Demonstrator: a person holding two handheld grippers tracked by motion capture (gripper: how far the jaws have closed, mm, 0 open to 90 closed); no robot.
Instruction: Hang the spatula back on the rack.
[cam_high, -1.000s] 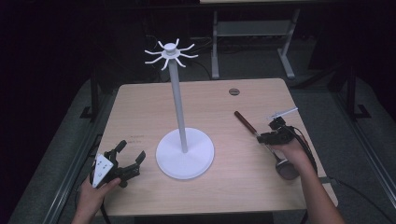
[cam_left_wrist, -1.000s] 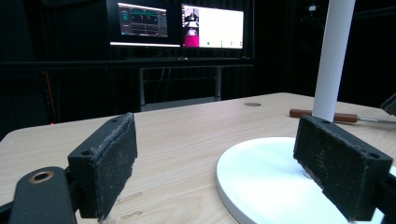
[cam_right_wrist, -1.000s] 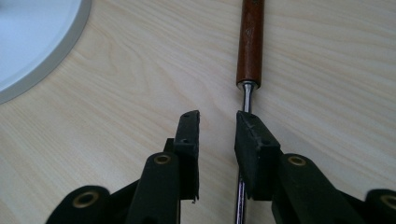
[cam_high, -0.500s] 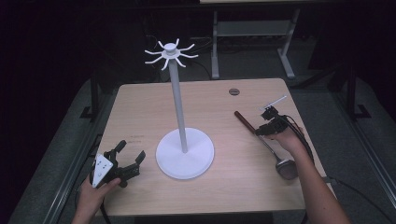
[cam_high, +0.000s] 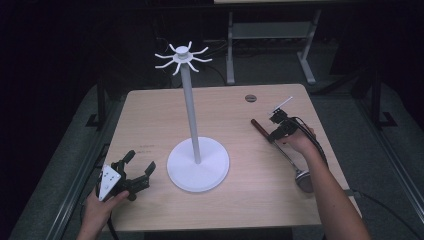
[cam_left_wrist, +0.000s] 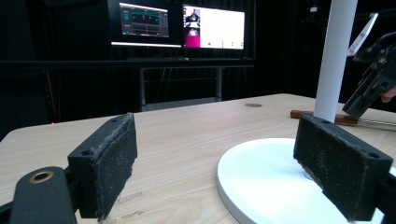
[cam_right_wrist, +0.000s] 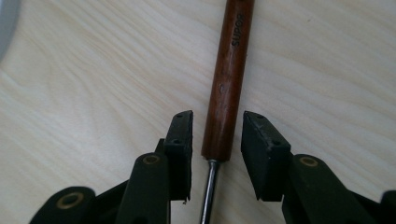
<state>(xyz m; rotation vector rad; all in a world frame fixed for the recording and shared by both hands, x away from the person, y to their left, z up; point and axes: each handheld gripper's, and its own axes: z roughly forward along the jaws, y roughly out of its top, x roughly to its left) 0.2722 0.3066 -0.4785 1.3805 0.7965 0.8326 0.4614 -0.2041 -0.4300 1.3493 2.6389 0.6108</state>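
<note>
At lower left of the high view, my left hand rests its gripper (cam_high: 137, 172) on the table (cam_high: 150, 115), jaws spread wide, aimed at the white stand (cam_high: 198, 164). Toward the right, my right arm reaches forward, its gripper (cam_right_wrist: 215, 140) tipped downward, jaws parted astride the ladle's wooden handle (cam_right_wrist: 229, 79) without touching.

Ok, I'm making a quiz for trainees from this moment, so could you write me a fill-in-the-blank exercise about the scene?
1. The right hand-held gripper has its open jaws on either side of the ladle's brown ____ handle.
2. The tall white stand with hooked arms rests on a ____ base.
3. The left hand-held gripper holds ____.
4. The ladle's metal bowl lies on the light wooden table near its ____ edge.

Missing words: wooden; round; nothing; right
</note>
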